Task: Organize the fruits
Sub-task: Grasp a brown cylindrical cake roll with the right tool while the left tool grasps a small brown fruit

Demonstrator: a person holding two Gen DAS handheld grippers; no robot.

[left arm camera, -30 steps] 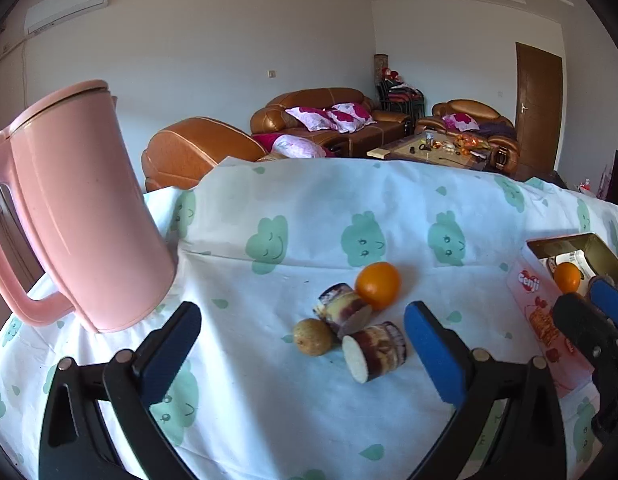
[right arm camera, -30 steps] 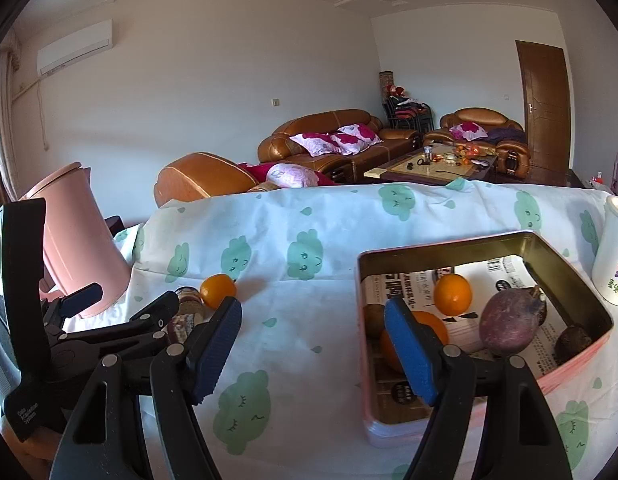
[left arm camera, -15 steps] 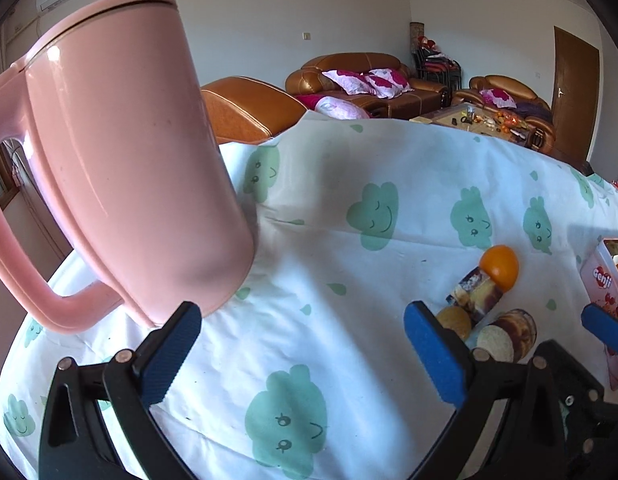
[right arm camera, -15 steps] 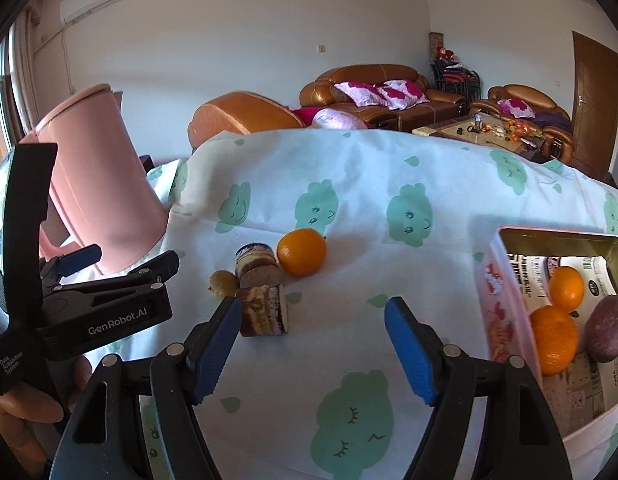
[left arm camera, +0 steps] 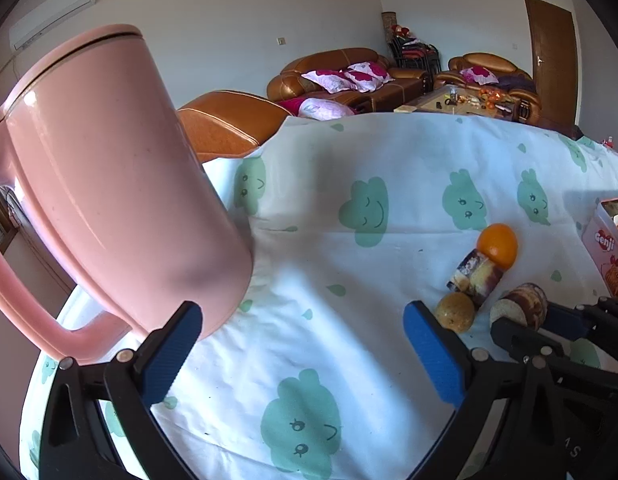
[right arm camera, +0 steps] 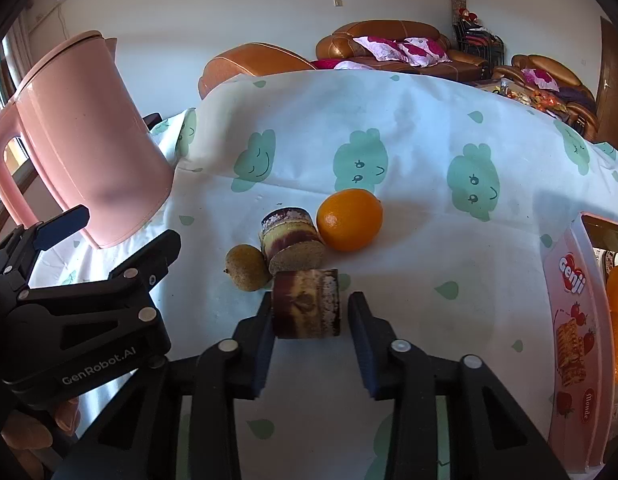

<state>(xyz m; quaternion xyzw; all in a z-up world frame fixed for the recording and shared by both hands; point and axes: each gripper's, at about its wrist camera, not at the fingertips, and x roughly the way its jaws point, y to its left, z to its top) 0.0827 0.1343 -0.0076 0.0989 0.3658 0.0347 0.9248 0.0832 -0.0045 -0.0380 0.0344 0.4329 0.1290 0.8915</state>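
On the cloud-print cloth lie an orange [right arm camera: 350,219], a small brown round fruit [right arm camera: 246,267] and two cut purple-skinned chunks [right arm camera: 291,240] [right arm camera: 306,309]. My right gripper [right arm camera: 309,312] has its jaws around the nearer chunk, left finger touching it, a small gap on the right. My left gripper [left arm camera: 301,340] is open and empty over bare cloth, left of the fruit group [left arm camera: 479,276]. The pink tin [right arm camera: 571,332] at the right holds oranges.
A tall pink kettle [left arm camera: 109,192] stands at the table's left, close to my left gripper's left finger; it also shows in the right wrist view [right arm camera: 81,140]. Sofas [left arm camera: 349,76] and a coffee table stand beyond the far table edge.
My right gripper swung left from the tin to the fruit group and narrowed its jaws around the near chunk. My left gripper moved left toward the kettle and stayed open.
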